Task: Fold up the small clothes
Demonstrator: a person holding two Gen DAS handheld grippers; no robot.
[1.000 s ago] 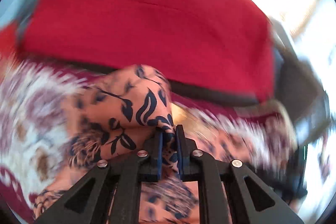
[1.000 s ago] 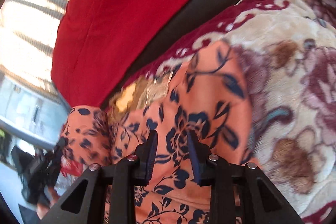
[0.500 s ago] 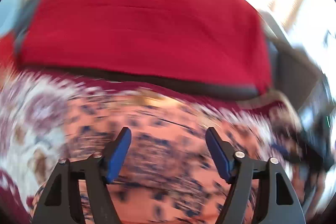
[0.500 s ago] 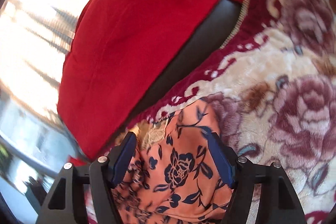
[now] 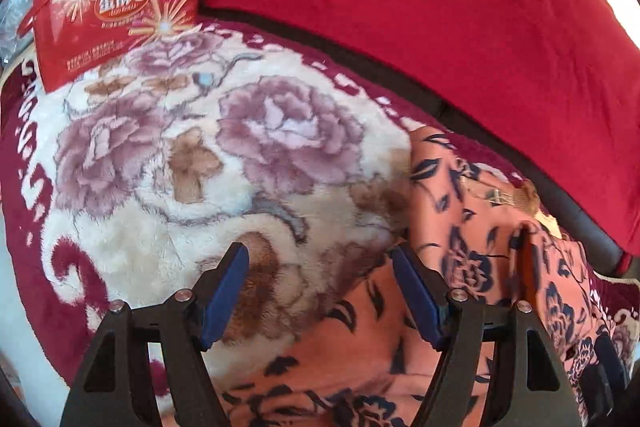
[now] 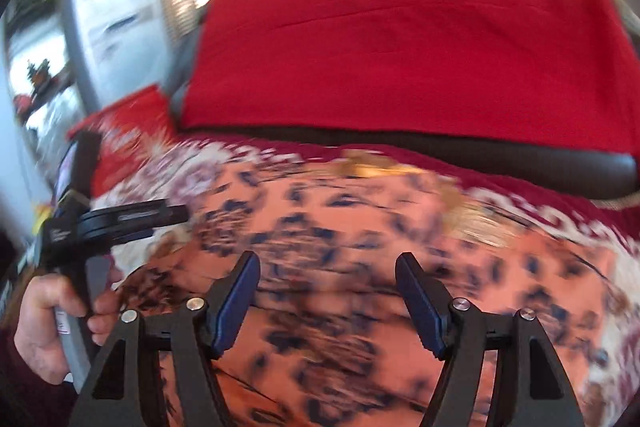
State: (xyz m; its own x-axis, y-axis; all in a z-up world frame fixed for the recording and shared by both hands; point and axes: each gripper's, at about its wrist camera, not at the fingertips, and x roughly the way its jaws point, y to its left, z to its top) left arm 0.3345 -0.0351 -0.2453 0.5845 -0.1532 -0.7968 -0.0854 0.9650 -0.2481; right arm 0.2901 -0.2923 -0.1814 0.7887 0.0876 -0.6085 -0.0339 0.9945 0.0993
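Note:
An orange garment (image 5: 460, 259) with a dark blue flower print lies on a plush floral blanket (image 5: 168, 163). My left gripper (image 5: 320, 283) is open above the garment's left edge, with blanket and cloth below the gap and nothing pinched. In the right wrist view the same garment (image 6: 360, 247) is blurred and spreads across the middle. My right gripper (image 6: 326, 291) hangs open over it, holding nothing. The left gripper (image 6: 120, 219) shows at the left of that view, held by a person's hand (image 6: 48, 323).
A big red cushion (image 5: 440, 11) leans at the back over a dark seat edge (image 6: 480, 155). A red printed bag (image 5: 112, 3) stands at the blanket's far left corner. A bright window and shelves (image 6: 44, 75) lie beyond.
Both grippers let go of the garment and opened wide. The left one swung left and down over the blanket's roses; the right one rolled and moved, so the cushion now sits level.

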